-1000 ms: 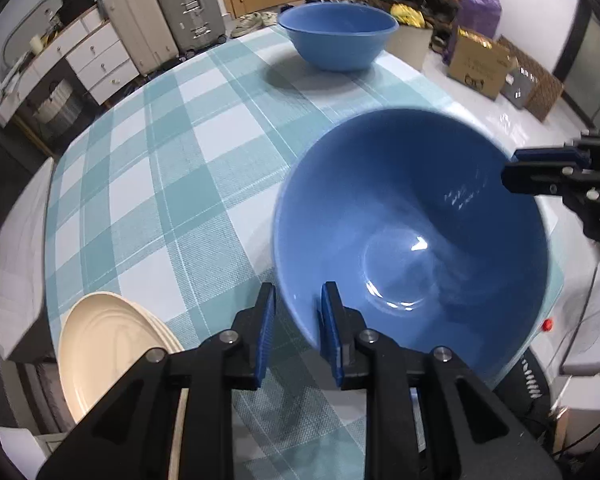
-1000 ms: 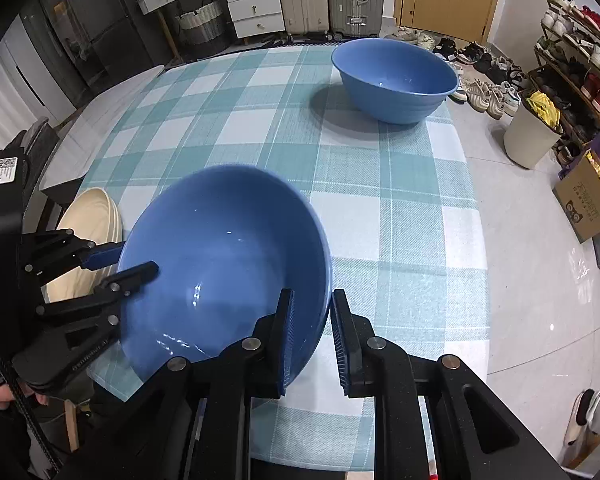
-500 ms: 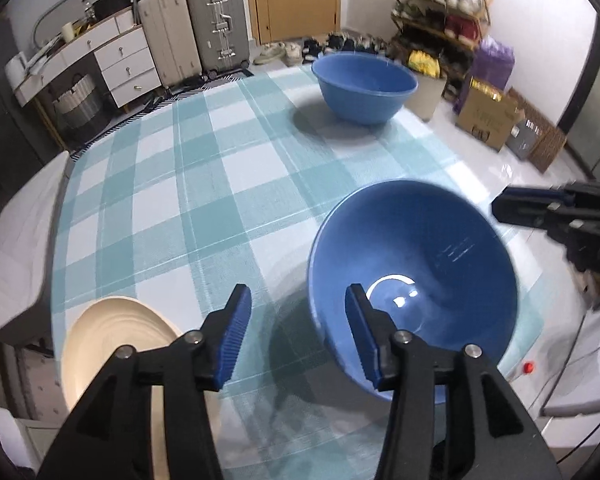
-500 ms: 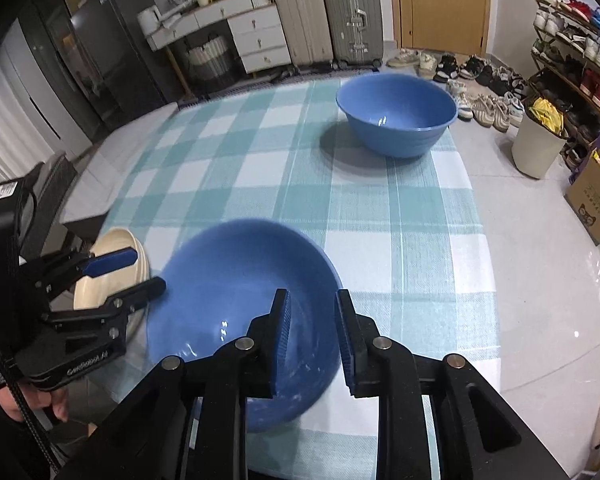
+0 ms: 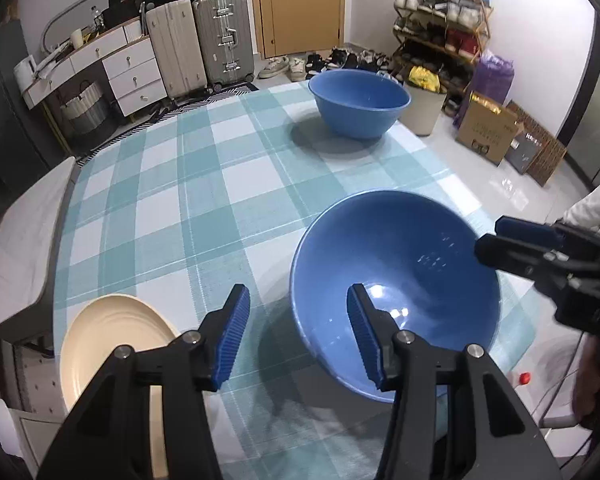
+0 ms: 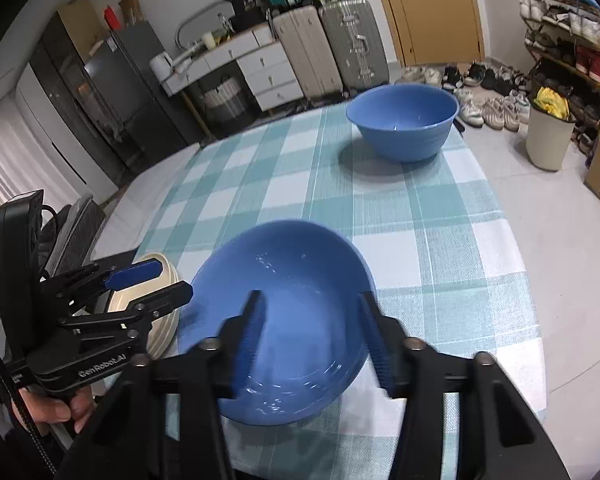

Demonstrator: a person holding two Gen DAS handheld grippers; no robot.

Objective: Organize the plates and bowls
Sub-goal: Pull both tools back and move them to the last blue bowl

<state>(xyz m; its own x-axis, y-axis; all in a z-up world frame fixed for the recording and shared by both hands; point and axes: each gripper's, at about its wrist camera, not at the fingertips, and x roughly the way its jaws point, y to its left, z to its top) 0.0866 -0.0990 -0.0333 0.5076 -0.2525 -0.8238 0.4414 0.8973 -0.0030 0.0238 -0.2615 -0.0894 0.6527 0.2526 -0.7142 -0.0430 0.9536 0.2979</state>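
The left hand-held gripper [image 5: 298, 330] points forward and steeply downward, its two blue-padded fingers [image 5: 234, 332] spread apart; its jaws have just been opening and the pads press on nothing. The right hand-held gripper [image 6: 314, 334] takes a similar downward pitch, jaws likewise just opened and parted, fingers [image 6: 374, 338] motion-blurred. In the right wrist view, a hand [image 6: 54, 410] grips the left unit's handle from below.

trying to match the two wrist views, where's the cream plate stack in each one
Left wrist view: cream plate stack at lower left, on the table's near corner, left of the left gripper.
Right wrist view: cream plate stack at middle left, partly behind the left gripper.
Shared landmark: near blue bowl, beside the stack.
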